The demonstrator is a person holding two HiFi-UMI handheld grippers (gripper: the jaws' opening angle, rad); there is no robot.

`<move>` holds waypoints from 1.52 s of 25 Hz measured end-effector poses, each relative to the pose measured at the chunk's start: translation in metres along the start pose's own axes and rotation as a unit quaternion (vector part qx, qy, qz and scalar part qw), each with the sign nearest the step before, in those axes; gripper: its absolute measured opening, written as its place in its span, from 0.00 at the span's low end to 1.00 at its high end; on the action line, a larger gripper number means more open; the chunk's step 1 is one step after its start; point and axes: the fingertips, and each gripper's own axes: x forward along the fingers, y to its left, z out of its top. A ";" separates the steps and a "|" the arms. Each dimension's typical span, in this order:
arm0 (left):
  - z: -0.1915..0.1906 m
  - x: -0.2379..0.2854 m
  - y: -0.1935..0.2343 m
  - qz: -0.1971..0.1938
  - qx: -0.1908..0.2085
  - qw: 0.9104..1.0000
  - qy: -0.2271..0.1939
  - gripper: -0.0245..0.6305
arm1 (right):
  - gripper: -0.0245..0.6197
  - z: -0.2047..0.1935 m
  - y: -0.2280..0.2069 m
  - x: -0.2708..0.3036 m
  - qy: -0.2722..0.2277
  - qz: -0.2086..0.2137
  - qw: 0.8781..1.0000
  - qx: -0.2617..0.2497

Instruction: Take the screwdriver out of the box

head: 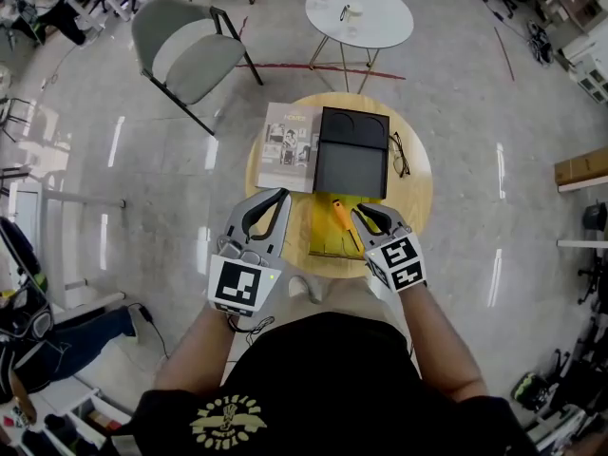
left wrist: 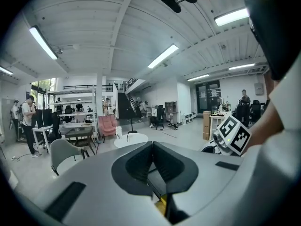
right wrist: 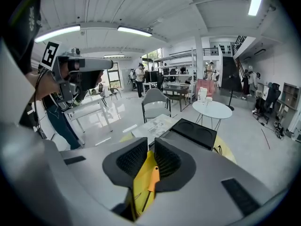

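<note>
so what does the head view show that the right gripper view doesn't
Only the head view: the marker cube on the right hand-held gripper and the person's right forearm. Only the right gripper view: its own jaws standing slightly apart with nothing pressed between them, plus the ceiling lights. Both: the orange screwdriver lying in the yellow box, the black case behind it, and the left hand-held gripper.
</note>
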 end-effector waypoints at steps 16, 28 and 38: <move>-0.007 -0.002 0.008 0.017 -0.003 1.000 0.014 0.06 | 0.24 -0.041 0.003 0.044 0.048 0.031 0.998 0.011; -0.016 -0.004 0.005 0.018 -0.005 0.999 0.028 0.06 | 0.26 -0.075 -0.005 0.073 0.083 0.036 0.995 0.030; -0.009 -0.006 0.007 0.026 0.000 1.000 0.014 0.06 | 0.27 -0.110 -0.011 0.102 0.123 0.032 0.991 0.033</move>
